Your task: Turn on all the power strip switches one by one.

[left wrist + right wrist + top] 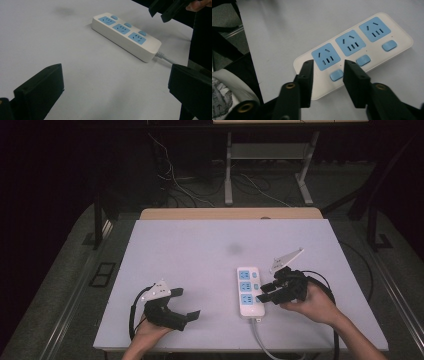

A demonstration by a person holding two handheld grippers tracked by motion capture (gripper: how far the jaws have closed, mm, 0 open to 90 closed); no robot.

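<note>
Dark floor and tangled cables ring a pale counter [200, 245] that carries one power strip [249, 291]: white, with three blue sockets and three small blue switches, its grey cord [264, 342] running off the near edge. Two grippers work here. The right gripper [328, 75] hangs over the strip's cord end, fingers [355, 82] partly apart, straddling the nearest switch [336, 75]; whether they touch it is unclear. The left gripper [115, 92] has its fingers wide apart on nothing, the strip well beyond them. Bare counter surrounds both.
</note>
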